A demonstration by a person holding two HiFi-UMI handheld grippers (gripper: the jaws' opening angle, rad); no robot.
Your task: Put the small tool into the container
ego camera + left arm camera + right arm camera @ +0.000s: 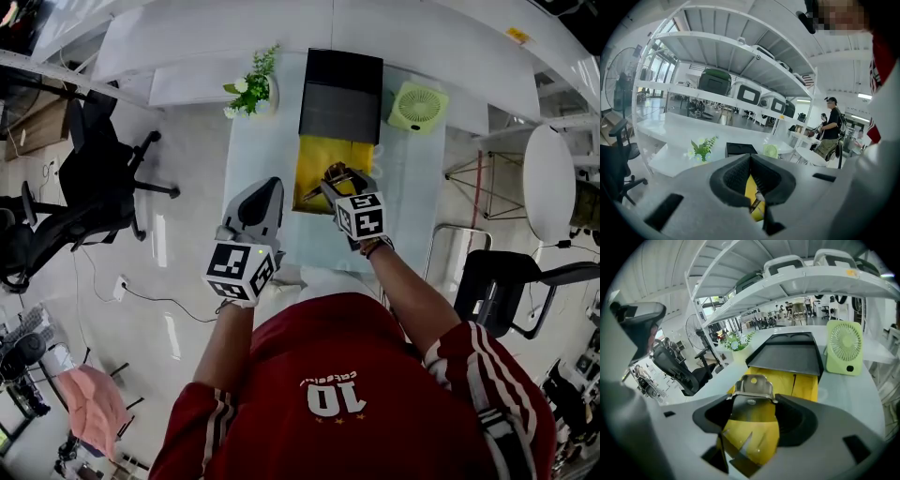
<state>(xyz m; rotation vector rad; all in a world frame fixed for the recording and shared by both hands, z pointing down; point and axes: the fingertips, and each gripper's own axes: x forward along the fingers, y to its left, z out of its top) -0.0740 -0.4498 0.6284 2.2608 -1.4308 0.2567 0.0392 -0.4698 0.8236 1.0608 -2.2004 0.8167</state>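
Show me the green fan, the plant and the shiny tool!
green fan (417, 106): head view, middle of its round grille.
plant (260, 68): head view, on its green leaves.
shiny tool (754, 387): right gripper view, on its metal end sticking out past the jaws.

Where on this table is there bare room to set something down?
Two bare strips of table: left of the yellow container, between the plant and the left gripper; and right of it, on the near side of the green fan. The middle is crowded: black lid, yellow container, and the right gripper holding the metal tool over it.
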